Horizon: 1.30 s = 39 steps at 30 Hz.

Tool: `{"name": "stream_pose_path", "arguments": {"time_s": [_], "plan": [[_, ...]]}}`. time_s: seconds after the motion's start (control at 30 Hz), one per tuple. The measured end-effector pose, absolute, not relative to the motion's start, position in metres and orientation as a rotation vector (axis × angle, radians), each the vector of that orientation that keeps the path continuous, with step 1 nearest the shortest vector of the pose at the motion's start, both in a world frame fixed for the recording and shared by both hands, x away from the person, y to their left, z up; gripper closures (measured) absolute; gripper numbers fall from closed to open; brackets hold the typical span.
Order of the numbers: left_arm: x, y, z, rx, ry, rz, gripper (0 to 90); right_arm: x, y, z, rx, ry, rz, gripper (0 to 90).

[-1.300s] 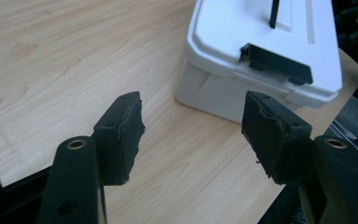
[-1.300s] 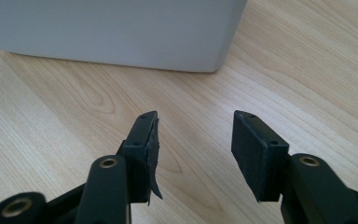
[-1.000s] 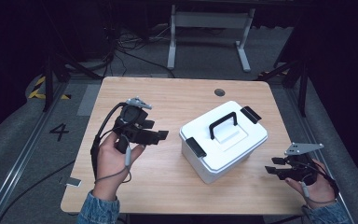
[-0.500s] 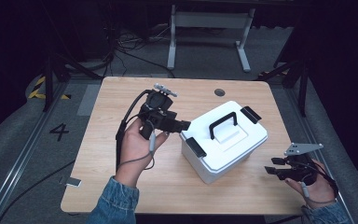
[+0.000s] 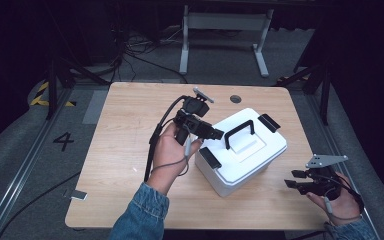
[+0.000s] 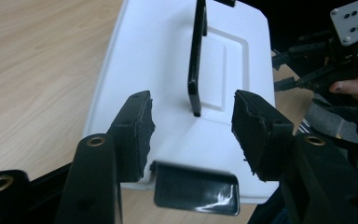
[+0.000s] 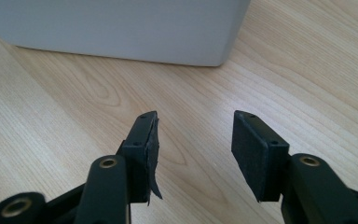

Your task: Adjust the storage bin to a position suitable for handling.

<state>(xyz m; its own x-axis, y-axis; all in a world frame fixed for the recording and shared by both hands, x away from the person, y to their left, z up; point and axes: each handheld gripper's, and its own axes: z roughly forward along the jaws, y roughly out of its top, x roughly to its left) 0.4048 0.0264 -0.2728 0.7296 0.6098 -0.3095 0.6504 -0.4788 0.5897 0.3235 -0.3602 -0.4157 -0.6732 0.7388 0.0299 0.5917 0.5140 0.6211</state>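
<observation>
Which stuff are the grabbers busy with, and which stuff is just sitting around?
Busy with:
white box
its black handle
left gripper, open beside the box

Sitting around:
silver tag at table edge
right gripper, open over bare table

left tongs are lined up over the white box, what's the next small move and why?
Probably ease the left tongs forward and down so the open jaws straddle the near end of the black handle. The handle stands upright on the white box lid, centred in the gap between the jaws but ungripped. The right tongs hover open beside the box, clear of it.
</observation>
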Motion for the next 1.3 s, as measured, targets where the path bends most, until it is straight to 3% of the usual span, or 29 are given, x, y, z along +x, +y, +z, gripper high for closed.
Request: {"name": "stream_pose_path", "arguments": {"time_s": [0.23,0.53,0.8,0.97,1.3], "plan": [[0.416,0.005,-0.284,2.272,0.908,-0.05,49.9,0.322,-0.362,-0.416,1.127,2.515,0.896,51.9],[0.43,-0.014,-0.303,2.305,0.946,-0.144,58.5,0.32,-0.361,-0.417,1.123,2.521,0.895,51.9],[0.433,-0.029,-0.313,2.341,0.936,-0.17,69.3,0.319,-0.361,-0.419,1.124,2.525,0.893,51.9],[0.431,-0.032,-0.313,2.359,0.904,-0.157,82.3,0.319,-0.362,-0.419,1.122,2.527,0.889,52.0],[0.427,-0.036,-0.311,2.38,0.844,-0.111,84.2,0.318,-0.361,-0.42,1.121,2.532,0.886,51.9]]}}
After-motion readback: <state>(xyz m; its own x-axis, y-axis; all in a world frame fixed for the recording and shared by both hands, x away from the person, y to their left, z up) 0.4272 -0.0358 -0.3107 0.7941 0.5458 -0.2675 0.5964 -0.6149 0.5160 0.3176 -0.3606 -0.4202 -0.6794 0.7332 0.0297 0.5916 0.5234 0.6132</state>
